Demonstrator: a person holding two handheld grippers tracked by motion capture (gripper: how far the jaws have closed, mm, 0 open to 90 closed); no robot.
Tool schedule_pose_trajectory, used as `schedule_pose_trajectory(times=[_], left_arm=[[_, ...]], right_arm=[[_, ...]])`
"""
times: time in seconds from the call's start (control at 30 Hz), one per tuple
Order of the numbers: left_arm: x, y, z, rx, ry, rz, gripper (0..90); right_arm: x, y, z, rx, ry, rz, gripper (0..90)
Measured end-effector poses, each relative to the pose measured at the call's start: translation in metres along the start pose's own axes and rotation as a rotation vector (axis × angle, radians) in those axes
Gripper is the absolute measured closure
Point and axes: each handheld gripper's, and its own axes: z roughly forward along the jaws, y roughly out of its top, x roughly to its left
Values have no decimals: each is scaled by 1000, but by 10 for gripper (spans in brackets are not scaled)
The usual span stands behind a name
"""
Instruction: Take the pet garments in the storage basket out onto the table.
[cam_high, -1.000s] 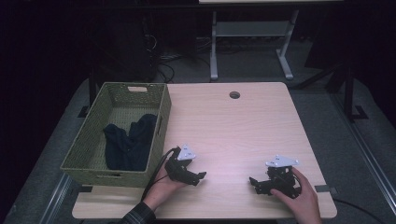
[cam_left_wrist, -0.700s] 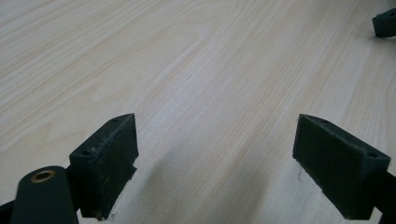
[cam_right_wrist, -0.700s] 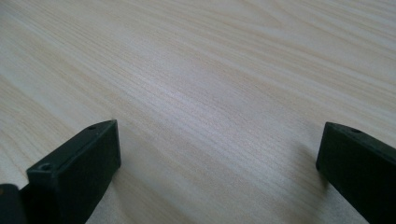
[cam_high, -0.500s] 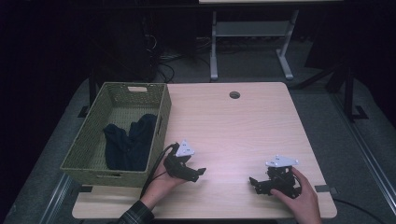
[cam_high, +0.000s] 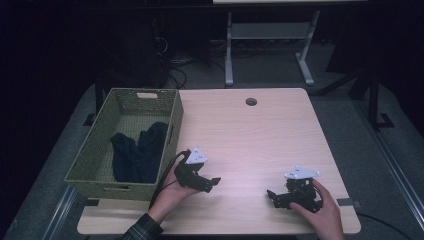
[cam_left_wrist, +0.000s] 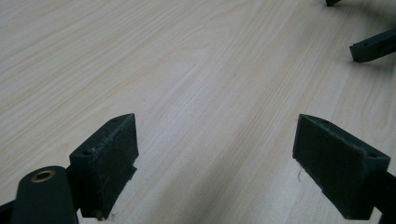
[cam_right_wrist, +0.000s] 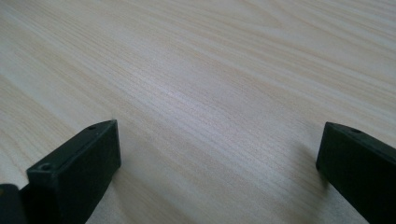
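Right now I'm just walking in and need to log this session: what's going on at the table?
A person sits at a wooden table with a claw in each hand. The left claw is near the green basket, the right claw toward the table's near right edge. Both are open over bare wood and hold nothing. A dark cloth lies inside the basket, untouched.

left gripper (cam_high: 212, 182) jaws apart, right gripper (cam_high: 271, 196) jaws apart
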Motion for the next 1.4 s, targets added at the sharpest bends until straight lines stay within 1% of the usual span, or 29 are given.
schedule_pose_trajectory(times=[0.07,0.33,0.47,0.53,0.57,0.7,0.83,0.87,1.1,1.23,1.33,1.37,1.4], left_arm=[[0,3,-2,-6,0,7,135],[1,12,-9,-27,-5,-1,135],[1,18,-12,-21,-15,12,136],[1,21,-13,-28,-17,10,136],[2,22,-14,-22,-18,17,135],[3,26,-17,-17,-23,26,137],[3,29,-19,-23,-25,20,137],[4,31,-21,-23,-28,29,137],[6,37,-25,-23,-37,31,138],[8,44,-30,-26,-44,43,138],[9,47,-33,-34,-44,35,138],[11,49,-34,-31,-43,44,138],[11,50,-34,-32,-43,40,138]], right_arm=[[0,0,0,0,0,-1,0],[0,0,0,0,-1,-2,0],[0,0,0,1,-1,-2,0],[0,0,0,0,-1,-2,0],[0,0,0,1,0,-2,0],[0,0,0,1,-1,-3,0],[0,0,0,0,-1,-3,0],[0,0,0,0,-2,-4,0],[0,0,0,0,-1,-5,0],[0,0,0,0,0,-3,0],[0,0,0,1,0,-4,0],[0,0,0,0,0,-3,0],[0,0,0,1,0,-4,0]])
